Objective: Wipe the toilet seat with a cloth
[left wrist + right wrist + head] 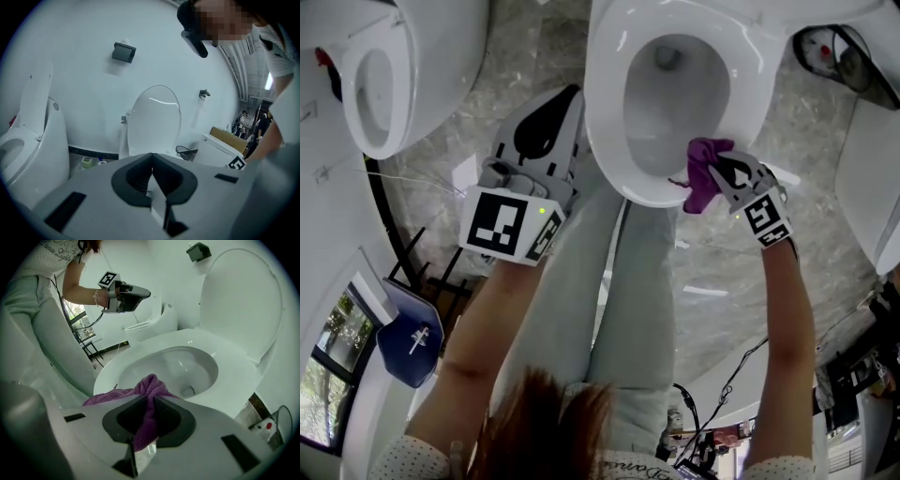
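Observation:
A white toilet with its seat down and lid raised stands in front of me. My right gripper is shut on a purple cloth, which lies bunched on the seat's near right rim; in the right gripper view the cloth hangs over the front rim. My left gripper is shut with nothing in it, held left of the seat and above the floor. In the left gripper view its jaws meet, pointing at the lid.
A second toilet stands at the left, and a white fixture at the right. A small wire bin sits by the toilet's right side. My legs stand at the bowl's front. A blue folder lies lower left.

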Tool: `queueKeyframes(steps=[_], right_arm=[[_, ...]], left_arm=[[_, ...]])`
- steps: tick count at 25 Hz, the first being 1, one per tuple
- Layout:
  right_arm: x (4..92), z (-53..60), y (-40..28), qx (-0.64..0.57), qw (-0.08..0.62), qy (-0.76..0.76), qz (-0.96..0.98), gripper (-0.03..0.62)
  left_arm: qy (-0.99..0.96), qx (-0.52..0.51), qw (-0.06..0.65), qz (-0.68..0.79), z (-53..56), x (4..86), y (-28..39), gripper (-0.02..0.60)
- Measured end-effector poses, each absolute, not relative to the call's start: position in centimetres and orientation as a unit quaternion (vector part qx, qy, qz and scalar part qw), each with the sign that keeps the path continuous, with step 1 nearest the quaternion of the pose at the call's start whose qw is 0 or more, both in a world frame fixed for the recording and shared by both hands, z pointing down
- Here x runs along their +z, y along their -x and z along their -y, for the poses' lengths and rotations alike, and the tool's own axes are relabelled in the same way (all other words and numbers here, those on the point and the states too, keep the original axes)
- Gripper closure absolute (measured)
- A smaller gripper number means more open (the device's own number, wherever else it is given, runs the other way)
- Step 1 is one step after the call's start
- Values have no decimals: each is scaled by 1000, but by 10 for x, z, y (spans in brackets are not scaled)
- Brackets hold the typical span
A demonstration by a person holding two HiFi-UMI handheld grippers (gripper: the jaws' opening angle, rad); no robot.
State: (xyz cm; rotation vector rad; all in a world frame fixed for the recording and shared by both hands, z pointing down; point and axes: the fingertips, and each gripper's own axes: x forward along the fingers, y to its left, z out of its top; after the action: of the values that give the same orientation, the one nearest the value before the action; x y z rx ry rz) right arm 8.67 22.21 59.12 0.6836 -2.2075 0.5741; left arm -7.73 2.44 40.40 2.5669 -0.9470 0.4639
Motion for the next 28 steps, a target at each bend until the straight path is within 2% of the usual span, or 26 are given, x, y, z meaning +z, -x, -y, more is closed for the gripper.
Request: queueKeyframes(steps=[21,28], right_arm=[[589,-264,-38,301,341,-379,806,530],[588,-264,-31,272,361,-402,796,531]], left_arm=[[-916,175,168,320,-33,401,68,577],[-917,169,168,320,-31,395,64,577]])
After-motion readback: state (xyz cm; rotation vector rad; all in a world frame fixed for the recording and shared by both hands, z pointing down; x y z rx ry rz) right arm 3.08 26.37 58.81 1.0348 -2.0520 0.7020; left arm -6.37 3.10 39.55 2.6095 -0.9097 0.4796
